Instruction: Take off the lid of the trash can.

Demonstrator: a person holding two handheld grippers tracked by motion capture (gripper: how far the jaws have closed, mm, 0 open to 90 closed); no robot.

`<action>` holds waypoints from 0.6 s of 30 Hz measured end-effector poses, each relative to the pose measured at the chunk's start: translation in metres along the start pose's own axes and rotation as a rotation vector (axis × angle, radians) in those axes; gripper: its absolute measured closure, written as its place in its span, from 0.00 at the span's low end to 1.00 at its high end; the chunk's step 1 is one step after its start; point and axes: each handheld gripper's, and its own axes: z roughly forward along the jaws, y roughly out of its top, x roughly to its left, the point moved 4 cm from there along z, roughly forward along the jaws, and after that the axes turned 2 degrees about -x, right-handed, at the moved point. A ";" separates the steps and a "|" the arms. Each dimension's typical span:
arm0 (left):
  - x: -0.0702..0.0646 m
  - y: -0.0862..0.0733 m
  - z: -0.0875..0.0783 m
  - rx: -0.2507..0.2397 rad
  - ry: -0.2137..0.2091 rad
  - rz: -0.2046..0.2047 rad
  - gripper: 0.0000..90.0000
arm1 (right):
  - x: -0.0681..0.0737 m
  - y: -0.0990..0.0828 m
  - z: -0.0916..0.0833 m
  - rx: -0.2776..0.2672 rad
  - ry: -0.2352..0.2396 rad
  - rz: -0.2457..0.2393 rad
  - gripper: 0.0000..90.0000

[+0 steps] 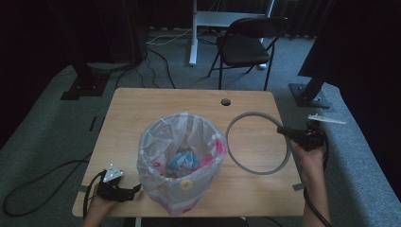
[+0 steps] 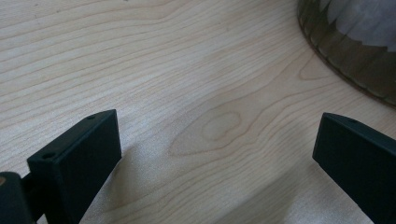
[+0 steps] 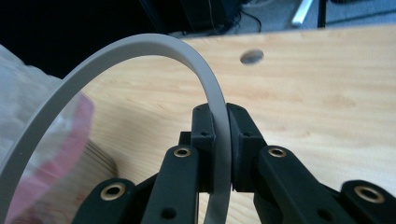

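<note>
We list the scene from left to right.

Left hand-held gripper (image 1: pixel 124 191): at the near left corner of the table (image 1: pixel 142 104), jaws standing wide with nothing between them; in the left gripper view they frame bare wood, with the bin's ribbed wall at the upper right. We judge it waits there to steady the bin.

Bin (image 1: pixel 182 163): near the table's middle, lined with a translucent plastic bag (image 1: pixel 161 142) whose top is folded over the rim; pink print and crumpled contents show inside. Its base sits close to the near edge, so little room is left on that side.

Grey ring (image 1: pixel 257 142): just right of the bin, over the table. We judge it to be the hoop that clamps the bag to the rim.

Right hand-held gripper (image 1: pixel 283 131): closed on the ring's right side, the band pinched edge-on between the pads (image 3: pixel 204 135), which leaves the hoop free.

Open room: bare wood behind the bin, as far as the cable hole (image 1: pixel 225 101).
</note>
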 end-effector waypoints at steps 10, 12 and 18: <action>0.000 0.000 0.000 -0.001 0.001 0.000 0.01 | -0.025 -0.038 0.024 0.063 -0.025 0.052 0.91; 0.000 0.000 0.000 -0.002 0.001 0.000 0.01 | -0.028 -0.043 0.027 0.073 -0.035 0.055 0.91; 0.000 0.000 0.000 -0.001 0.002 0.001 0.01 | -0.038 -0.059 0.040 0.100 -0.052 0.067 0.91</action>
